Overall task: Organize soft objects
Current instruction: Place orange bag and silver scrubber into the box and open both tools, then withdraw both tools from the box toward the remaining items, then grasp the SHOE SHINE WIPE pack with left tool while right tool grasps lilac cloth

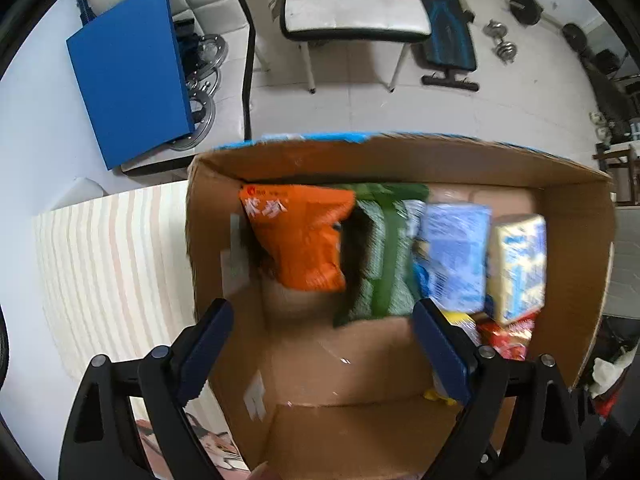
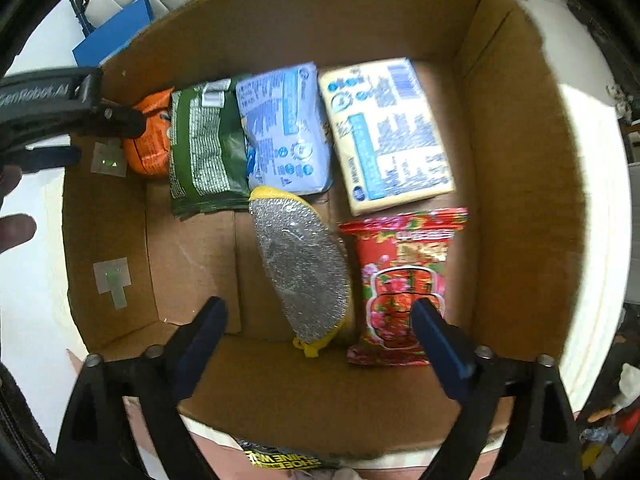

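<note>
Hovering over the cardboard box, both my left gripper and right gripper gape empty; I judge the orange packet, at eleven o'clock, needs laying flat beside the green packet.

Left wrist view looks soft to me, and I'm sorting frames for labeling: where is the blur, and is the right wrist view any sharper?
Left wrist view: motion smear across the blue pack and yellow pack; box rim streaked. Right wrist view: sharper, yellow pack's print still unreadable; fisheye bows the box walls.
</note>
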`<action>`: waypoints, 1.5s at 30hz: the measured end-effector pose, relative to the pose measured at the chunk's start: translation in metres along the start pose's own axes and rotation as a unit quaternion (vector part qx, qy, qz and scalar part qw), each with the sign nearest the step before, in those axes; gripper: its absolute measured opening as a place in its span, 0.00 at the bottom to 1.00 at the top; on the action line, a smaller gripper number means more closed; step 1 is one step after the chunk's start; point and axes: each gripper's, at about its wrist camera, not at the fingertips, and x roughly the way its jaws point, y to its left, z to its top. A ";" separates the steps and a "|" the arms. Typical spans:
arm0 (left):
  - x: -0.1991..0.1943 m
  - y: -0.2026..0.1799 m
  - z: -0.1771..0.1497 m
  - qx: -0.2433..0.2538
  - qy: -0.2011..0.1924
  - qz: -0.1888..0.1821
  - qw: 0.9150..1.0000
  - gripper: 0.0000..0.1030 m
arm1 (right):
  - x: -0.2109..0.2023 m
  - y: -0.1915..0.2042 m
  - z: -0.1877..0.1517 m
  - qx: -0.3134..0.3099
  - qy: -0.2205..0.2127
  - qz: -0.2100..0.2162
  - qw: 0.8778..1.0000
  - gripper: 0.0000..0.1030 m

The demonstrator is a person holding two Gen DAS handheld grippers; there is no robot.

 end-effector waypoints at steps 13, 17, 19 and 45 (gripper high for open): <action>-0.074 -0.012 -0.103 0.024 -0.112 -0.010 0.993 0.89 | -0.074 -0.009 -0.039 -0.019 -0.068 -0.011 0.997 1.00; -0.096 -0.014 -0.126 0.022 -0.131 -0.023 0.991 0.89 | -0.105 -0.012 -0.054 -0.022 -0.088 0.006 0.996 1.00; -0.108 -0.016 -0.138 0.020 -0.142 -0.029 0.989 0.89 | -0.118 -0.010 -0.061 -0.025 -0.095 0.014 0.995 1.00; 0.010 -0.029 -0.339 0.102 -0.091 0.133 0.982 0.89 | 0.064 -0.083 -0.283 0.236 0.168 0.227 0.930 1.00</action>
